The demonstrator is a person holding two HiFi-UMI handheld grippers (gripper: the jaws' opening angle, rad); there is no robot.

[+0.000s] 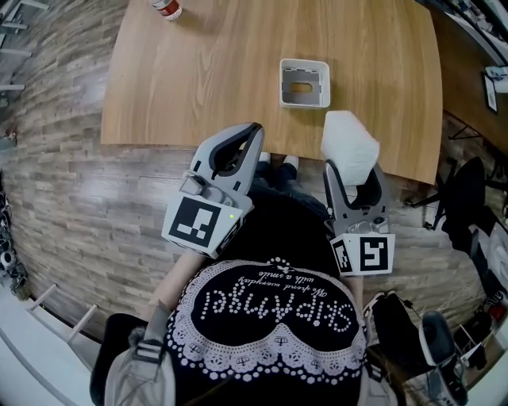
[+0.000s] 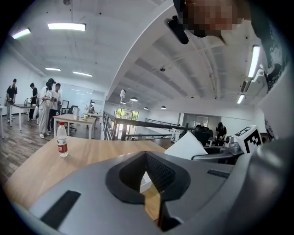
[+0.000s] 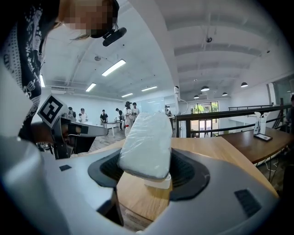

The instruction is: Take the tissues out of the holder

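Observation:
A white tissue holder (image 1: pixel 304 63) stands on the wooden table (image 1: pixel 198 79), and the slot in its top shows. In front of the table edge my right gripper (image 1: pixel 353 165) is shut on a white plastic-wrapped tissue pack (image 1: pixel 348 141), held clear of the holder. In the right gripper view the pack (image 3: pixel 144 142) fills the space between the pads and stands tilted upward. My left gripper (image 1: pixel 255 131) hangs to the left of the pack, its tips together with nothing between them. In the left gripper view the jaws (image 2: pixel 146 156) meet at the tip, and the pack (image 2: pixel 186 146) shows to the right.
A water bottle (image 1: pixel 167 8) with a red label stands at the table's far left edge (image 2: pixel 62 139). Dark chairs (image 1: pixel 464 198) and bags crowd the floor to the right. Several people stand far off across the room (image 2: pixel 48 105).

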